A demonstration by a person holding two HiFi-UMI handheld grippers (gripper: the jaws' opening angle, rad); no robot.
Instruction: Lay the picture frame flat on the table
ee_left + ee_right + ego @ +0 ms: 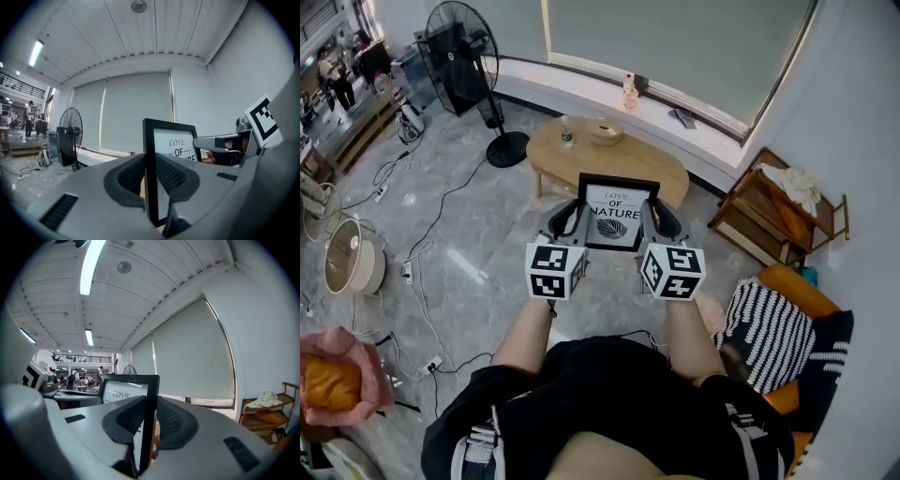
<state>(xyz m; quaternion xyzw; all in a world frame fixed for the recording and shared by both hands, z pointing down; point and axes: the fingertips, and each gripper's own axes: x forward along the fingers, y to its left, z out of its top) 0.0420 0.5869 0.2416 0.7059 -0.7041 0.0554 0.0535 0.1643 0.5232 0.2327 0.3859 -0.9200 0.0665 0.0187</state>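
A black picture frame [616, 214] with a white print reading LOVE OF NATURE is held up in the air between both grippers, above the floor in front of a round wooden table [606, 157]. My left gripper [575, 217] is shut on the frame's left edge [151, 173]. My right gripper [652, 221] is shut on its right edge [147, 423]. The frame stands roughly upright, its printed face toward me. In each gripper view the black edge sits pinched between the two ribbed pads.
On the table stand a small bottle [567, 133] and a wooden bowl [606, 131]. A black standing fan [466, 67] is at the left, a wooden shelf rack [776, 212] at the right, a striped cushion [772, 333] near my right side. Cables run across the floor.
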